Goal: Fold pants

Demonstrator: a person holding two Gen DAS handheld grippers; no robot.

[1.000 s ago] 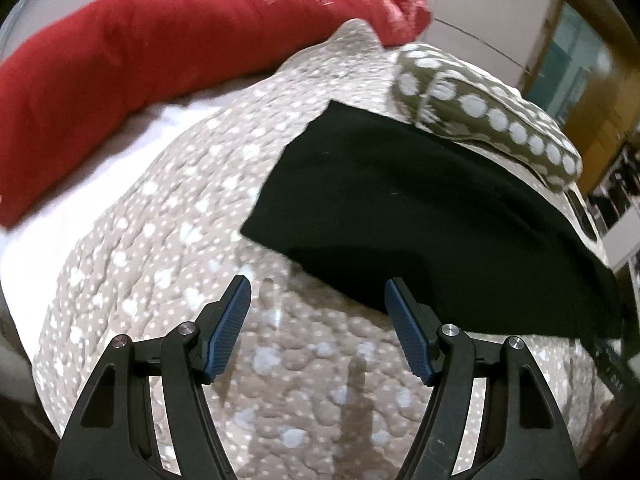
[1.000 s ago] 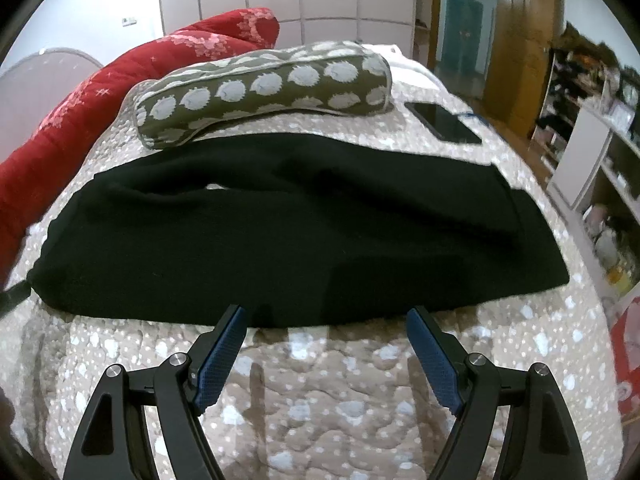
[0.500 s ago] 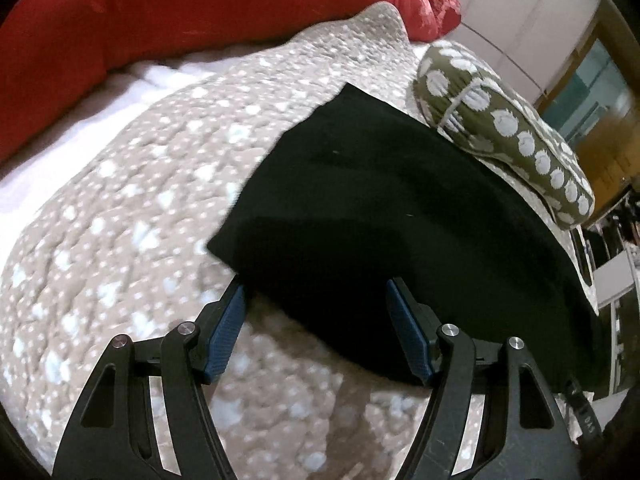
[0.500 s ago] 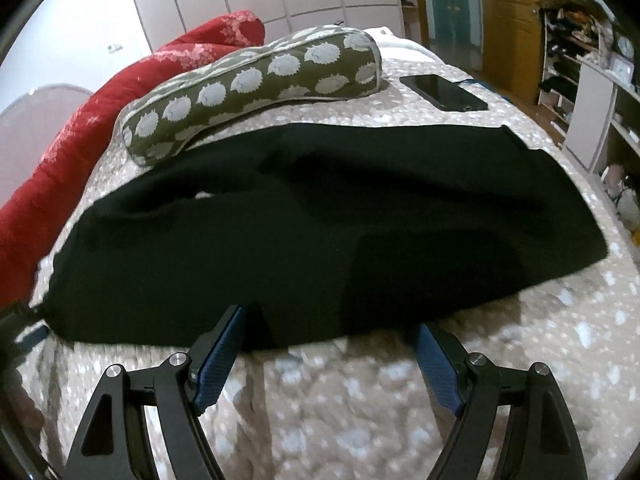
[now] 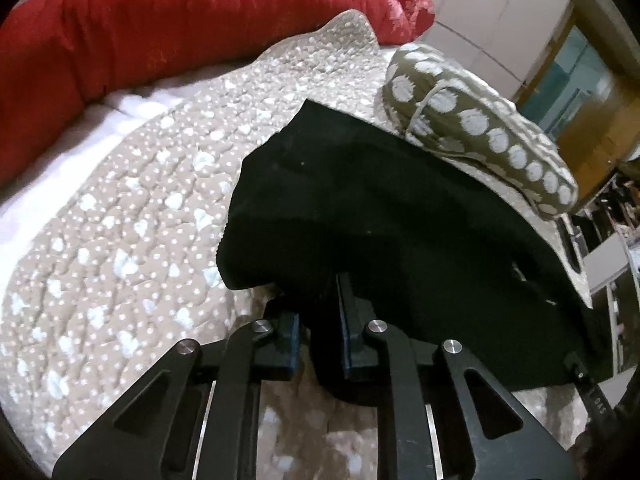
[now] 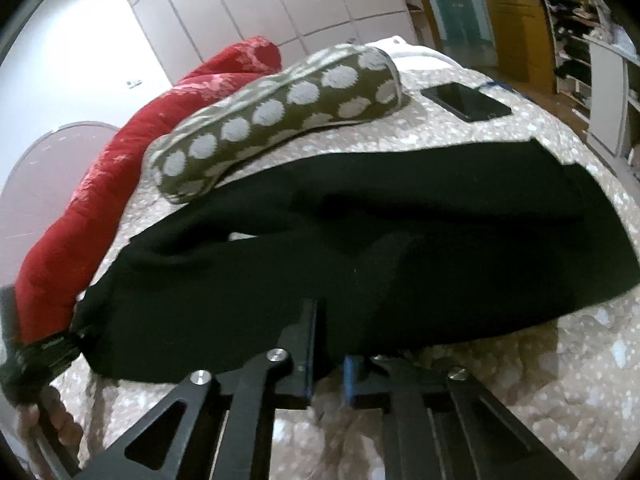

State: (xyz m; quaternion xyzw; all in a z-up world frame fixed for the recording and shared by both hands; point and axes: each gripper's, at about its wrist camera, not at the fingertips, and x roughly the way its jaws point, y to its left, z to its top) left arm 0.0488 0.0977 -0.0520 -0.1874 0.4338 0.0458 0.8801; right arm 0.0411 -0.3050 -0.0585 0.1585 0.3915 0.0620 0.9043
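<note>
In the left wrist view, the left gripper (image 5: 320,312) has its blue-padded jaws drawn in tight on the near edge of the black knit pants (image 5: 400,216), pinching a fold of the dark cloth between them. The pants lie spread across a beige quilted bedspread with white dots (image 5: 120,240), running from the near left toward the far right. Beyond them rests an olive bolster pillow with white spots (image 5: 480,128), just touching their far edge, and a long red cushion (image 5: 160,28) curves along the far left.

In the right wrist view, the right gripper (image 6: 328,344) is likewise clamped on the near hem of the pants (image 6: 400,240), the fabric bunched up between its narrow jaws (the pad tips are buried in the cloth). The spotted bolster (image 6: 280,116) lies at the far side, the red cushion (image 6: 120,176) to its left. A black phone (image 6: 466,101) sits flat on the bedspread (image 6: 560,380) at the far right, well apart from the pants. The other gripper's tip shows at the left edge.
</note>
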